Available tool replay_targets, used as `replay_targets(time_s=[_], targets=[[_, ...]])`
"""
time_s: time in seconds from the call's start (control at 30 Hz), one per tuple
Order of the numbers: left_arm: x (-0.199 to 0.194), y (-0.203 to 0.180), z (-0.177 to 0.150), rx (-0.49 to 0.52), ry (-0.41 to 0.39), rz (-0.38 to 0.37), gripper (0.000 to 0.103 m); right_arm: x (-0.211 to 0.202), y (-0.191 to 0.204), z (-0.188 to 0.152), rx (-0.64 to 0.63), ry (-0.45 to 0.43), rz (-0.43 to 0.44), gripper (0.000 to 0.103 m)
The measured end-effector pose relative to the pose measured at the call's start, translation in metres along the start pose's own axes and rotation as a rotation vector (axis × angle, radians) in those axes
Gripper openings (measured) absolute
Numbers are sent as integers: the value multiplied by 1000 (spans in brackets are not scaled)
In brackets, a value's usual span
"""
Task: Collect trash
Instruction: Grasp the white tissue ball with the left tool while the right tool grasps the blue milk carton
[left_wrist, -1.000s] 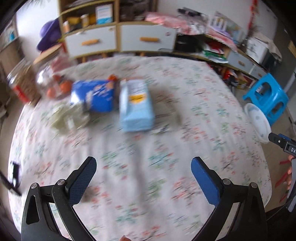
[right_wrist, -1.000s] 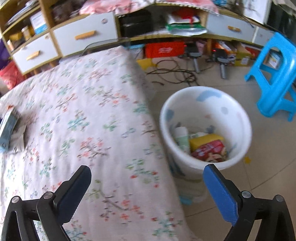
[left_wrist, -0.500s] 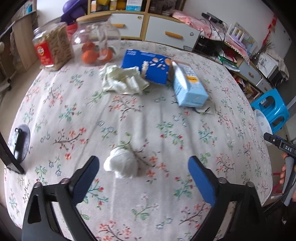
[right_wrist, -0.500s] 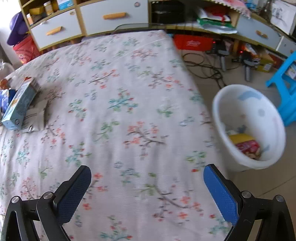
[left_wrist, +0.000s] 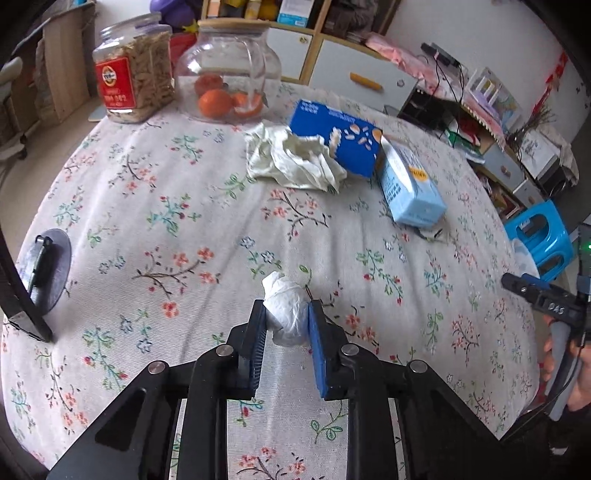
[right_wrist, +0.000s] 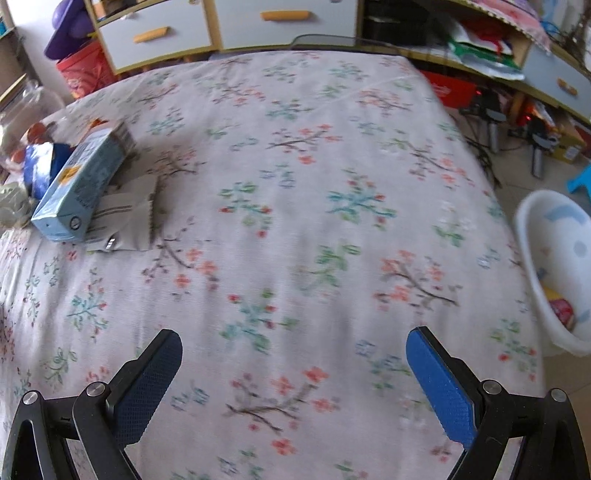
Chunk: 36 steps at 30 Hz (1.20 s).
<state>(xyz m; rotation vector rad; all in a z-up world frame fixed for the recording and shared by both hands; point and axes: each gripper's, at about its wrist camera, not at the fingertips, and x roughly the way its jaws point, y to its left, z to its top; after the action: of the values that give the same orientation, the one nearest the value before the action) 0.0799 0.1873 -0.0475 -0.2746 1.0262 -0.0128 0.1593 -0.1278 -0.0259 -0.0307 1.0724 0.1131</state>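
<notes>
Your left gripper (left_wrist: 286, 319) pinches a crumpled tissue (left_wrist: 286, 310) lying on the flowered tablecloth (left_wrist: 177, 206). Lift straight up, keeping the squeeze gentle (paper tears easily), then carry it to the white bin (right_wrist: 554, 269). Your right gripper (right_wrist: 293, 373) hangs spread, empty.

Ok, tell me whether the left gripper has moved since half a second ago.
Yes. The left gripper has come forward to the tissue wad and shut on it, while the wad lies by the same flower print on the tablecloth.
</notes>
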Motion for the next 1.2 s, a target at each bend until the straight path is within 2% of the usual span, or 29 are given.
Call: replay_targets(time_s=[0.27, 0.67, 0.77, 0.93, 1.2], targets=[[-22, 3, 11, -5, -74, -12, 23, 15, 38, 12, -33, -16, 50, 100], [-29, 8, 22, 2, -126, 36, 23, 24, 111, 35, -78, -108, 156, 100], [-27, 6, 25, 16, -131, 51, 23, 26, 126, 40, -71, -131, 182, 95], [-23, 6, 27, 23, -121, 50, 23, 36, 150, 44, -95, -147, 187, 81], [-21, 5, 26, 23, -116, 53, 23, 46, 164, 44, -117, -157, 195, 71]])
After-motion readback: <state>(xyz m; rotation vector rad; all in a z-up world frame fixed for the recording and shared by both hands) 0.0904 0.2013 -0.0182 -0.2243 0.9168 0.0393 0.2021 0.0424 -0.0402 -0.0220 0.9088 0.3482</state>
